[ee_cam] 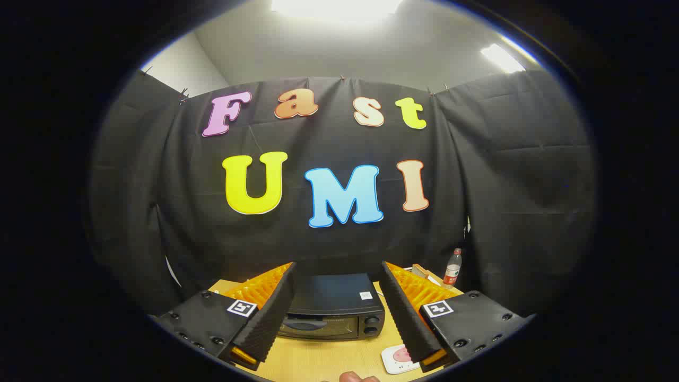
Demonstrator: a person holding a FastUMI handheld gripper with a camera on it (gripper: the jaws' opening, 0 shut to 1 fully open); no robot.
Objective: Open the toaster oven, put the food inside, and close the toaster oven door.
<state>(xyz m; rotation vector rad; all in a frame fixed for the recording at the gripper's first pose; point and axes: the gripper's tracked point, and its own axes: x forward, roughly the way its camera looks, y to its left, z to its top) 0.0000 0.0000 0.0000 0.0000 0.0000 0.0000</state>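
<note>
Wooden table, boxy toaster oven, fingers apart

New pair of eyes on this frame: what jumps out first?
The black toaster oven sits on the wooden table, framed between the spread fingers of the open gripper, its door shut. Beside the right finger lies a white plate with pink food, nearer than the oven. Beyond, at the table's far right corner against the black cloth wall, stands a plastic bottle.
</note>
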